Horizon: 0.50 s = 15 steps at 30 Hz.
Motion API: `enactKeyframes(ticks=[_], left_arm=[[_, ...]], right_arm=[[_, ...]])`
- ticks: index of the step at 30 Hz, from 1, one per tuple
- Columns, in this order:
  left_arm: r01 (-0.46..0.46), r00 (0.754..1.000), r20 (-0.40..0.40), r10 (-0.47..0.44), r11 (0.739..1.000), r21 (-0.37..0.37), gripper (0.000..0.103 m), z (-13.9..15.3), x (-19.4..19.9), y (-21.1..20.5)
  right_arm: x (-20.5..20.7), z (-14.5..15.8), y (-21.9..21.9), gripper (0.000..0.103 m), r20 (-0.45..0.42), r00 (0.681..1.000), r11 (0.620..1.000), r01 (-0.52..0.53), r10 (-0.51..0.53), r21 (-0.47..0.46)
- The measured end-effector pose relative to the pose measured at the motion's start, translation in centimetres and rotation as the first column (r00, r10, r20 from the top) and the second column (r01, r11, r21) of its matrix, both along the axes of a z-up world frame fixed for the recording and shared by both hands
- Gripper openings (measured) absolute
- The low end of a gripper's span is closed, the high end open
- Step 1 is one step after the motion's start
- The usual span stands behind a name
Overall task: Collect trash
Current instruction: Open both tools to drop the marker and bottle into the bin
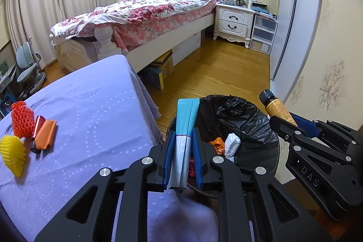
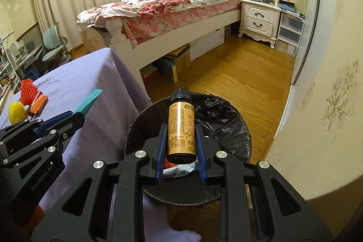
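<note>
I have both tongs loaded over the bin so each piece can drop straight in; the left tongs pinch a teal wrapper, the right tongs clamp a bottle. More trash waits on the tabletop.

Left gripper: matte black linkage frame, triangular cut-outs, round silver pivot screws, ribbed blue finger pads; side marked "GenRobot.AI" in white.
Right gripper: same black frame, silver screws, blue pads; side marked "DAS".
</note>
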<state>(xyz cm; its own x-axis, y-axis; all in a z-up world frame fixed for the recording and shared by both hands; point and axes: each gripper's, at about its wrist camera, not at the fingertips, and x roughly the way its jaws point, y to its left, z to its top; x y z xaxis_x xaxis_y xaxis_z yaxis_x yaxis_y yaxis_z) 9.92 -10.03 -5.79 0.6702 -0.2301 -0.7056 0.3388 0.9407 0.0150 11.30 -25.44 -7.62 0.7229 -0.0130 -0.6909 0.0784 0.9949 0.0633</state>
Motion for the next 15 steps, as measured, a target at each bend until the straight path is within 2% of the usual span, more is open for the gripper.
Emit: enactKeyframes(ticks=[10, 12, 13, 15], left_arm=[[0.017, 1.000, -0.017, -0.016, 0.999, 0.036, 0.020, -0.7, 1.5, -2.0], [0.009, 1.000, -0.026, -0.008, 0.999, 0.034, 0.024, -0.8, 1.8, -1.9], [0.006, 1.000, -0.029, -0.005, 0.999, 0.034, 0.026, -0.8, 1.8, -1.9], [-0.006, 0.999, -0.032, 0.007, 0.999, 0.033, 0.045, -0.8, 1.8, -1.6]], right_arm=[[1.2, -1.1, -1.4, 0.023, -0.012, 1.000, 0.999, 0.018, -0.018, 0.034], [1.2, -1.2, -1.7, 0.025, -0.011, 0.999, 0.999, 0.031, -0.030, 0.039], [1.2, -1.3, -1.7, 0.029, -0.012, 0.999, 0.999, 0.037, -0.036, 0.041], [1.3, -1.3, -2.0, 0.040, -0.009, 0.998, 0.997, 0.057, -0.056, 0.044]])
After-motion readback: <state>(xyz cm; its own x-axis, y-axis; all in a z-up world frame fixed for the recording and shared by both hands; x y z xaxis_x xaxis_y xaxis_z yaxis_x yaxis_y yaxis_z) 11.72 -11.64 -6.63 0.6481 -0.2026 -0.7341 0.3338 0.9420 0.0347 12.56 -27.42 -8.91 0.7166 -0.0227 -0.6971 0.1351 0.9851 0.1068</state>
